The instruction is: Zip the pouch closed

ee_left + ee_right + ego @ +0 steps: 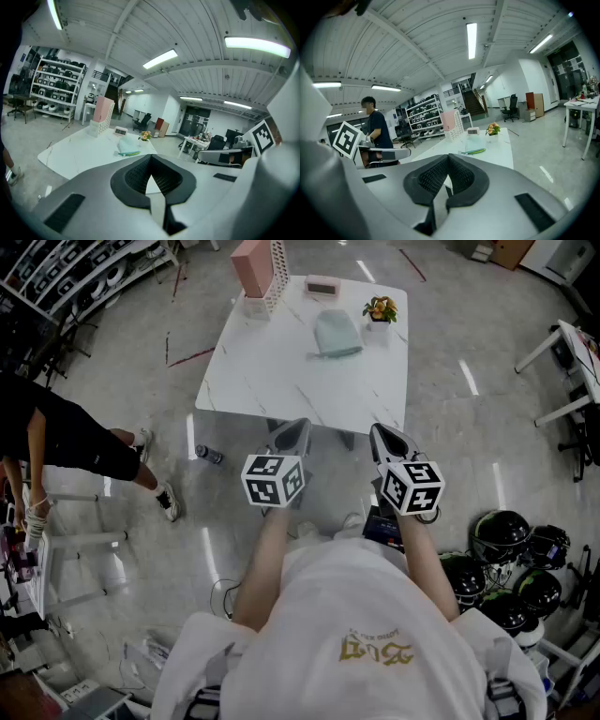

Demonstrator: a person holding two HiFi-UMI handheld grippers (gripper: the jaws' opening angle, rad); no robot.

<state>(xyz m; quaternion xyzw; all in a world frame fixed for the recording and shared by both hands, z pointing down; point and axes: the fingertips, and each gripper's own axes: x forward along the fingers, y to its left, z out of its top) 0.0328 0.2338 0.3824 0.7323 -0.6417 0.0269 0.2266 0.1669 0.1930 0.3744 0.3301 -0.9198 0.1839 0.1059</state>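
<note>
**Two Shut Claws, One Soft Pouch Far Off**

Start at the left: see one person in dark clothes standing on the floor, well away from the table. Next, see the left gripper, squeezed shut with nothing in it, held in the air near the close edge of the table. Just to its right, see the right gripper, squeezed shut too and also holding nothing.

Now look across the white table, left to right: a pink holder at the far corner, a small clock, then the pouch, then a little flower pot. Find the pouch lying flat on the far part of the table, just in front of the clock and just left of the flower pot, well apart from both grippers.

Expect a soft, light, floppy pouch, likely to slide or bunch up if tugged. Best to pin one end of the zip edge with one gripper and pinch the little zip pull with the other. Look for the green strip along the near edge. Cannot find the pull from here, nor tell open from shut.

Count: one pouch, two grippers, one table, one pink holder, one clock, one flower pot, one person.
</note>
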